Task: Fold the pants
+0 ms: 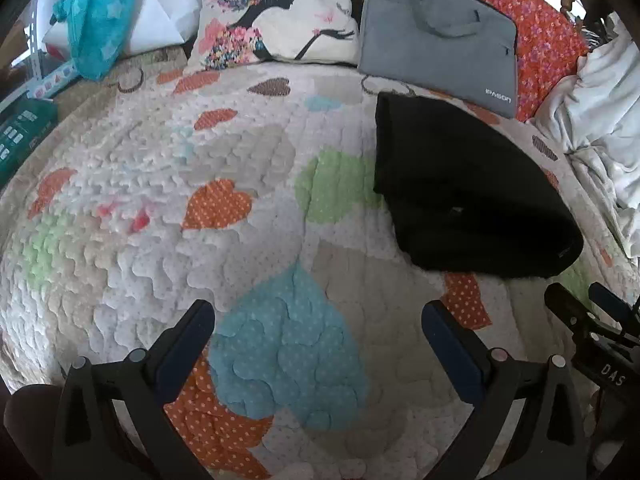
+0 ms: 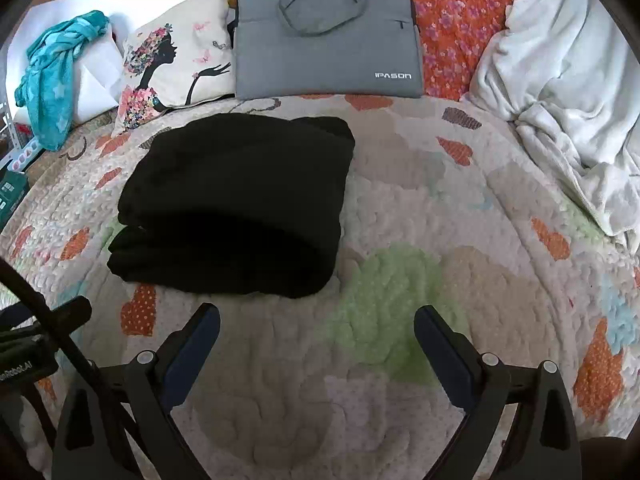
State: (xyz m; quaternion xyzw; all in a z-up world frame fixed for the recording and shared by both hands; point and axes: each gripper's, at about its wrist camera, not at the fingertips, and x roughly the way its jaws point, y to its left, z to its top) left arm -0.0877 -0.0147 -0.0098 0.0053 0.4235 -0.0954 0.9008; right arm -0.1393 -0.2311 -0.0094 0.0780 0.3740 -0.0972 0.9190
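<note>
Pants folded, both my claws spread and empty.

The pants (image 2: 236,204) lie stacked on the quilt (image 2: 400,360), ahead of my right claw (image 2: 316,328) and well right of my left claw (image 1: 318,320). A careless nudge could slide the top layer and undo the fold.

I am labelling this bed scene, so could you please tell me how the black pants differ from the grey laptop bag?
The black pants are soft, folded into a thick layered bundle, lying flat on the quilt; the grey laptop bag is a flat, stiff-looking rectangle propped up behind them. The bag carries handles and a white IPASON logo; the pants look plain. Neither gripper touches either.
</note>
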